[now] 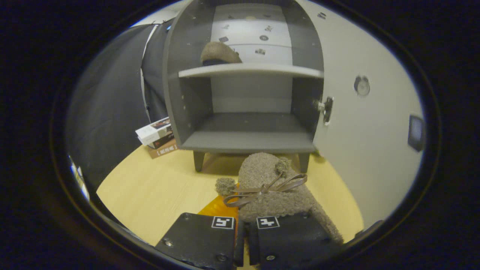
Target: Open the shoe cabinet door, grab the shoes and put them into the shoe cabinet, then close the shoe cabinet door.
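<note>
Two fuzzy slippers are seen. One slipper (pixel 277 195), w/ a ribbon bow and pompoms, is held at its heel end by the hand-held gripper (pixel 245 228); the fingers are drawn nearly together, w/ only a narrow slit between them, and the slipper's edge seems pinched there, though the contact itself is hidden by the finger blocks. Its toe is pointed fwd, toward the shoe cabinet (pixel 247 93), just ahead of and below the cabinet's bottom shelf. The other slipper (pixel 219 53) is set on the upper shelf, toward its left side. The cabinet door (pixel 367 123) is swung open to the right, w/ a hinge visible at its inner edge. The hand-held gripper is aimed roughly level at the cabinet opening, slightly above the worktop (pixel 150 191). A stack of small boxes (pixel 159 137) is lying on the worktop, just left of the cabinet.
</note>
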`<action>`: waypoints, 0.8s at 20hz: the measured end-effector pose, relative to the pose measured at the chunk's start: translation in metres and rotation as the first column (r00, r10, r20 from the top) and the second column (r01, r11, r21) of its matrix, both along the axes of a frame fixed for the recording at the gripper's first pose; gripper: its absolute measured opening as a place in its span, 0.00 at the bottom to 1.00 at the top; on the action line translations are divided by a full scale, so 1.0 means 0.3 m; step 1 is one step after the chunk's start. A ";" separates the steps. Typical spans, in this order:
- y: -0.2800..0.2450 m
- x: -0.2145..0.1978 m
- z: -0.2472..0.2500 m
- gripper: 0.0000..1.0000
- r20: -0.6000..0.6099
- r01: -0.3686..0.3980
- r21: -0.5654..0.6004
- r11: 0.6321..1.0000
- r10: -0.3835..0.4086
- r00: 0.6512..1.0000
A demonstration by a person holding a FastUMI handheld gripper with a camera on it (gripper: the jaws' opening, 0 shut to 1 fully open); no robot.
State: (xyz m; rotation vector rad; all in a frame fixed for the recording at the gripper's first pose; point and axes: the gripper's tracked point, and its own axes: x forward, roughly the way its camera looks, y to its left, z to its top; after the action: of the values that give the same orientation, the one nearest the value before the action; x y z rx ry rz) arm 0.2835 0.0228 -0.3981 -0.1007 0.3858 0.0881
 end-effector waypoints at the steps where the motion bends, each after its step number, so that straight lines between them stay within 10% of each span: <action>1: -0.010 0.012 0.029 0.09 0.032 -0.017 -0.050 0.999 0.018 0.999; 16: 0.010 0.080 0.245 0.09 0.054 0.005 0.178 0.984 -0.015 0.998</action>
State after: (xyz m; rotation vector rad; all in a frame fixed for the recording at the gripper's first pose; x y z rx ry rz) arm 0.3075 0.0258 -0.3245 0.0749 0.3222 0.1091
